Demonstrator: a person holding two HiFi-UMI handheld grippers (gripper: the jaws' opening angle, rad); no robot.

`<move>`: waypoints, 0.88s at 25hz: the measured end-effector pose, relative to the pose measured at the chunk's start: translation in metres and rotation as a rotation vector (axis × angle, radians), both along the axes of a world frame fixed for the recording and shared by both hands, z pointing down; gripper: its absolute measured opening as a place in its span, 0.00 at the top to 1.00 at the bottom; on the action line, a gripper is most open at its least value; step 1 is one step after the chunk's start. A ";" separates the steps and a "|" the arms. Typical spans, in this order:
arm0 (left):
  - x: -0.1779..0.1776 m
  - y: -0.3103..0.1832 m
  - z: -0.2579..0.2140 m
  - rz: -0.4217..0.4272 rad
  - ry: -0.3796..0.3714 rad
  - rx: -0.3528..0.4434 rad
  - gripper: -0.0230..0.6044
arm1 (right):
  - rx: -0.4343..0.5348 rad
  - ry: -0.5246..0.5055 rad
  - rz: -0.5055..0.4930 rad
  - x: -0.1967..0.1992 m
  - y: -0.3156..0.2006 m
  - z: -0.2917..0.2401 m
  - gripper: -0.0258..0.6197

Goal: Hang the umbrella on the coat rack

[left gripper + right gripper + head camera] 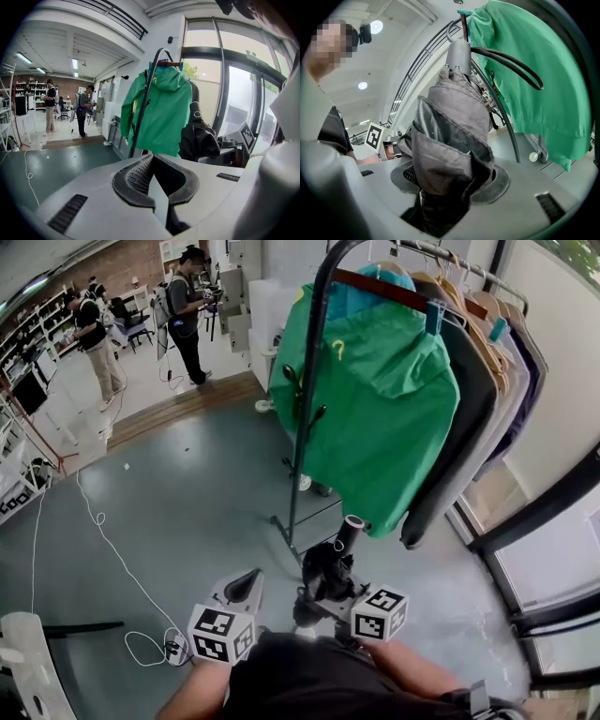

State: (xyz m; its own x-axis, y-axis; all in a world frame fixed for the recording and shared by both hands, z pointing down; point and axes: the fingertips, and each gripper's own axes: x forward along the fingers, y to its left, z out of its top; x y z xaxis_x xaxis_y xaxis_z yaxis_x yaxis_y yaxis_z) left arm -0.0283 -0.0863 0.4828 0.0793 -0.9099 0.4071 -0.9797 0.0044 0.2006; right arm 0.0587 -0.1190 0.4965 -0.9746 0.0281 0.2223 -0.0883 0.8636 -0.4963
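Note:
A folded black umbrella (323,568) (454,126) stands upright with my right gripper (330,594) (451,182) shut on its lower folds. Its grey handle (458,54) points up towards the rack, and a black wrist strap (511,61) loops off it. The coat rack's black pole (302,427) (143,108) rises just ahead, with a green jacket (384,399) (534,70) hanging beside it. My left gripper (249,581) (157,161) is to the left of the umbrella, open, with nothing between its pads. The left gripper view also shows the umbrella (199,138) at the right.
Several darker and pale garments (487,381) hang further along the rack's top bar (394,287). Glass doors (553,549) run along the right. A white cable (112,540) trails over the grey floor. Two people (187,310) (94,334) stand far back.

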 end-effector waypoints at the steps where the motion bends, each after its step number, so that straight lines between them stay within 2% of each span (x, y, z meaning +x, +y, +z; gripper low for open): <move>1: 0.002 -0.003 0.002 0.007 0.003 -0.009 0.94 | -0.008 0.003 0.003 0.001 -0.003 0.002 0.59; 7: -0.008 -0.030 0.005 0.042 0.003 -0.024 0.94 | -0.018 0.009 0.041 -0.005 -0.023 0.007 0.59; 13: -0.027 -0.063 -0.001 0.121 -0.009 -0.010 0.94 | 0.033 0.021 0.087 -0.026 -0.044 0.002 0.59; 22: -0.105 -0.104 -0.026 0.190 -0.032 0.054 0.94 | 0.126 0.007 0.171 -0.097 -0.076 -0.027 0.59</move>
